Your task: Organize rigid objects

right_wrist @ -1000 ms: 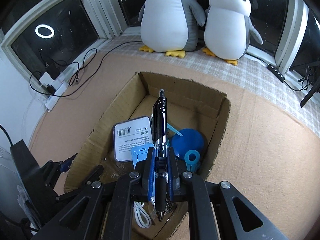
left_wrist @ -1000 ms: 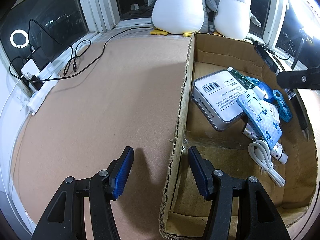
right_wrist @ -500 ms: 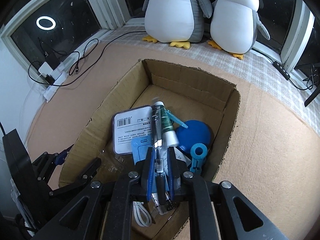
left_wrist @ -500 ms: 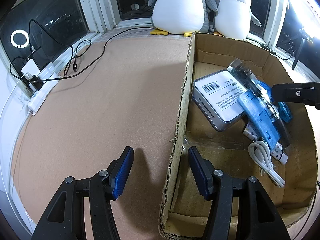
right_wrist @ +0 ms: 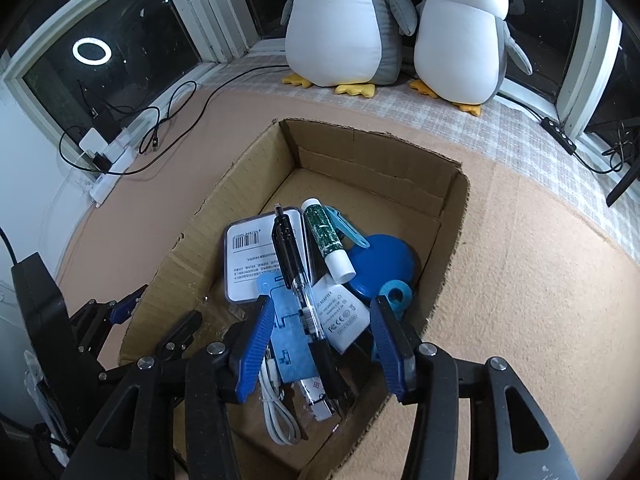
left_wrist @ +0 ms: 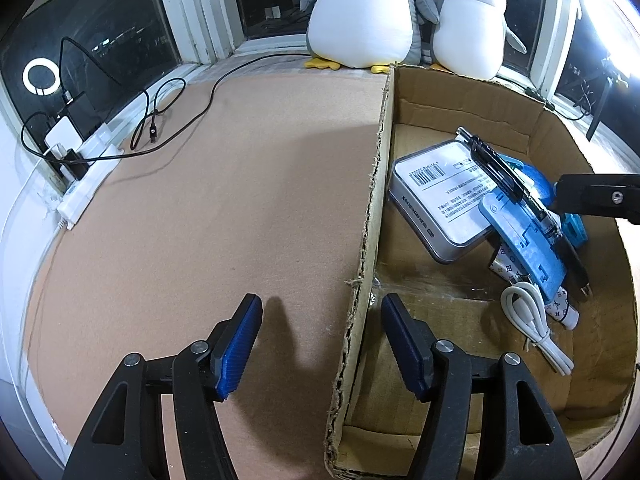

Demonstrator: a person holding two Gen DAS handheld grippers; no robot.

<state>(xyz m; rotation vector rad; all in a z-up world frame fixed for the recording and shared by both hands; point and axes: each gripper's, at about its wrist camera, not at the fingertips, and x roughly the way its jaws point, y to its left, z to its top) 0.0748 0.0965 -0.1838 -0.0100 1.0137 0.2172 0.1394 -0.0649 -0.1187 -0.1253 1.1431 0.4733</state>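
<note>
From the left wrist, the left tongs (left_wrist: 320,344) are seen spread, straddling the cardboard box (left_wrist: 372,216) wall. From the right wrist, the right tongs (right_wrist: 322,344) are released above the black pen (right_wrist: 300,280), apparently lying across the box's contents

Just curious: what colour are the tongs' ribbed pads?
Blue pads, clearest in the right wrist view.

Pen (right_wrist: 298,276) atop clutter in box (right_wrist: 448,216)
</note>
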